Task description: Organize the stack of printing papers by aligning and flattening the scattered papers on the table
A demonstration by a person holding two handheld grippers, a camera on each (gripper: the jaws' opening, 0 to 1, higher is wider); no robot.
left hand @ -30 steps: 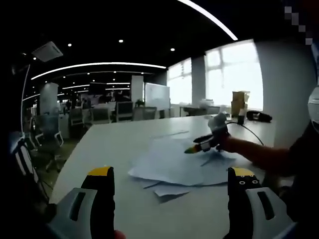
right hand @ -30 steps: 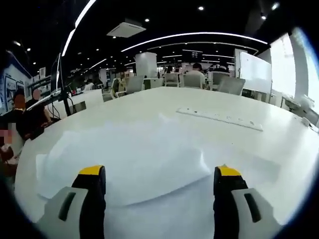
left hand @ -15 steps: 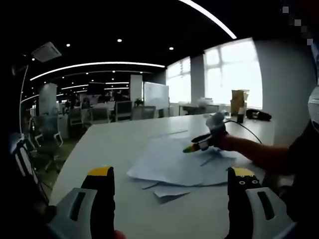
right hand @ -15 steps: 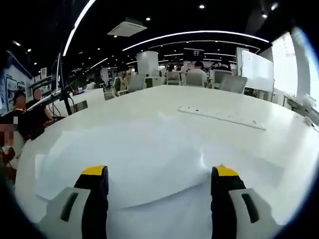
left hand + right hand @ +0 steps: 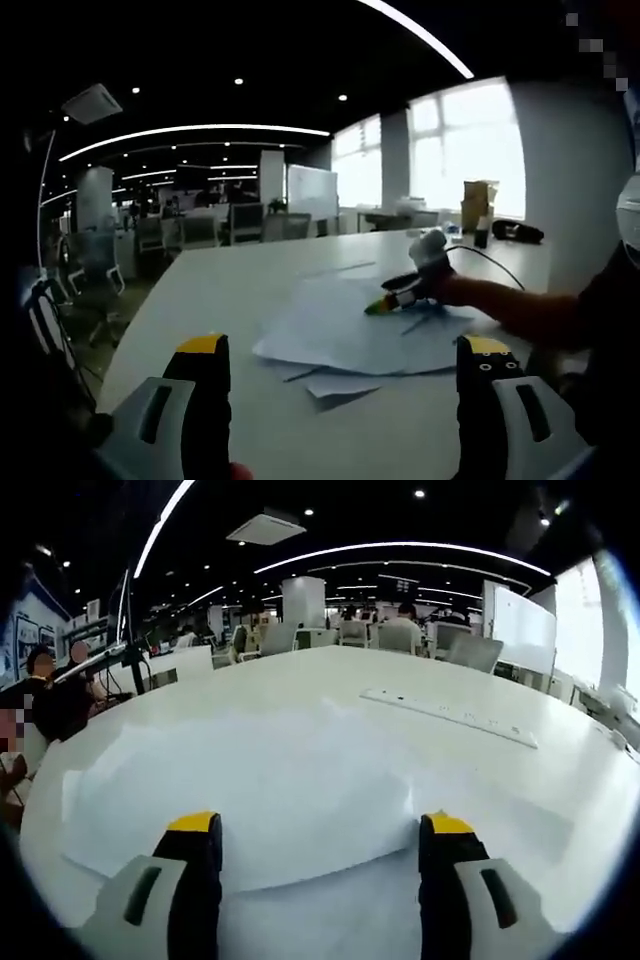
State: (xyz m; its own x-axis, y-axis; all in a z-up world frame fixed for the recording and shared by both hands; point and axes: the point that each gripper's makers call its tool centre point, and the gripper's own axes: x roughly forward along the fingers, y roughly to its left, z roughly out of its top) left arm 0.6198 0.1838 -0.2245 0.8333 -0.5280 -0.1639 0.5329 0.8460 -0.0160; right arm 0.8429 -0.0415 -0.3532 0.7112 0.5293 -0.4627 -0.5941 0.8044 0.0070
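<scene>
While both grippers' fingers gape empty — right gripper [image 5: 385, 300] low over papers [image 5: 350, 335].

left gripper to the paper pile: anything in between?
Nothing. In the left gripper view, bare table runs from the left gripper to the papers. The right gripper sits over the pile's far side.

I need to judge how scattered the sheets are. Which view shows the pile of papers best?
The left gripper view: the papers lie fanned on the white table, edges and corners visible, with the right claw over them. The right gripper view sits close above the papers, showing white surfaces and few outlines.
</scene>
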